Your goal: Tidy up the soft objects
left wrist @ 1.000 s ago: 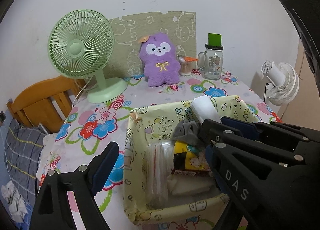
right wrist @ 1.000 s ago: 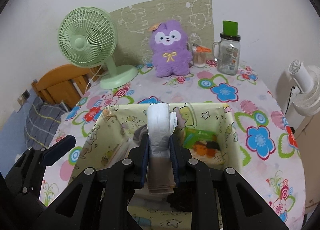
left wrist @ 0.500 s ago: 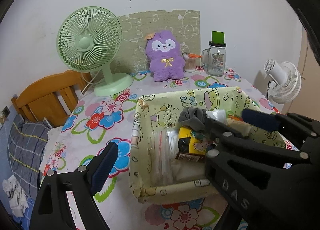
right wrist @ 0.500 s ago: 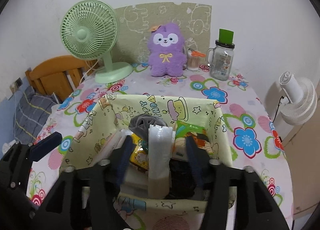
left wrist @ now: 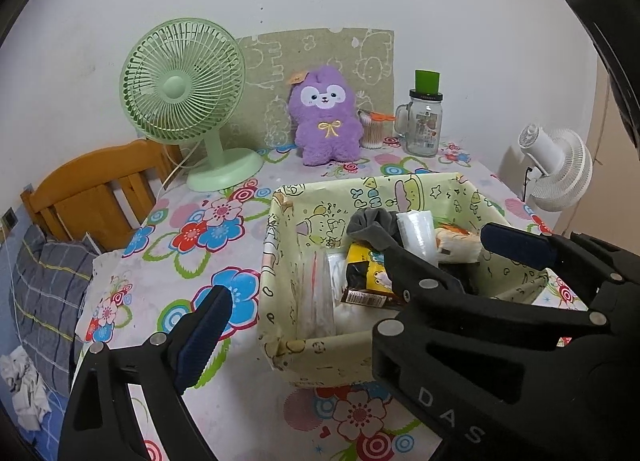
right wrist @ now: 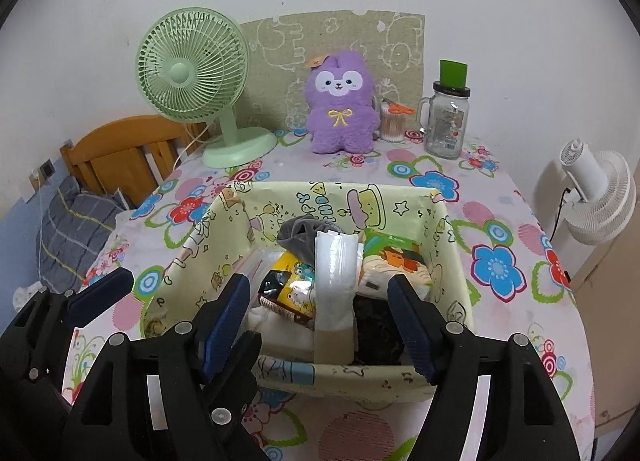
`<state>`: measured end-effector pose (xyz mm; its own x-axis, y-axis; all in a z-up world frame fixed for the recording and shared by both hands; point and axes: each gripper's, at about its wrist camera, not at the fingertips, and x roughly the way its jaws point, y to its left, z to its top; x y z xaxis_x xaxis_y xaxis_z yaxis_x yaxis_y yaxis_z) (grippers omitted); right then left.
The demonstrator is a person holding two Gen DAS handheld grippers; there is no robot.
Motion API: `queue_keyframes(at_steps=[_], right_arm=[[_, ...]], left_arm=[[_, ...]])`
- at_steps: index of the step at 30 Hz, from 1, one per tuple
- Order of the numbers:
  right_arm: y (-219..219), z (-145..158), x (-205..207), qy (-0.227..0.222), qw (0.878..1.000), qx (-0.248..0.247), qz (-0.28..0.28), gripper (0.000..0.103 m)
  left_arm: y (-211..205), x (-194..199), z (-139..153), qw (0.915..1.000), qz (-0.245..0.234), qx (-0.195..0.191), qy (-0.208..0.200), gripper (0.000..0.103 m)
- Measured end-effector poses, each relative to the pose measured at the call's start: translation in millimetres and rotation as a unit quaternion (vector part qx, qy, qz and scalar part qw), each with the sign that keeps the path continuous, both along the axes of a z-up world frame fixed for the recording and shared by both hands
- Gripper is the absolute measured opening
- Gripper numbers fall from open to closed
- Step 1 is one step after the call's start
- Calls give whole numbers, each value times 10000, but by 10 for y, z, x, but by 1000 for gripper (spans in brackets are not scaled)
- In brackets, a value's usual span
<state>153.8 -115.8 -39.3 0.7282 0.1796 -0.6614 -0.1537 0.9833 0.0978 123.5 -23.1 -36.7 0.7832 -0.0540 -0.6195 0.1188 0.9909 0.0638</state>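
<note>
Basket [right wrist: 444,245] near the counter's front edge: white roll [right wrist: 335,281] stands upright mid-basket among packets. Right gripper [right wrist: 320,293] fingers spread, holding nothing; left gripper [left wrist: 352,273] likewise spread. Advice: withdraw straight back, not brushing the roll.

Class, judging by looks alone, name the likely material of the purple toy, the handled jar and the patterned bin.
Purple toy: fuzzy plush, matte pile.
Handled jar: clear glass, probably; glossy, see-through.
Patterned bin: soft printed fabric or coated cloth; its walls sag.

hidden: basket [right wrist: 448,245] floor under packets | cut off: white fan [right wrist: 596,197] base | unreadable: jar [right wrist: 446,125] label
</note>
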Motion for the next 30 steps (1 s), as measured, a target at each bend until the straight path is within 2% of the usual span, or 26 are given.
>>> queue_keyframes(at_steps=[13,21,30], right_arm=[[-197,81,-245,-151,9993,-53,-340,88],[-340,148,-424,-288,9985,-4,-474,96],[-533,214,-680,-479,9966,29,-676,100]], left_arm=[[-119,-198,64,9997,-163,-108,-162,95],[-150,-318,120,9990,-240,-340,-165,102],[-175,-510,171,9991,-146,-216,-334,103]])
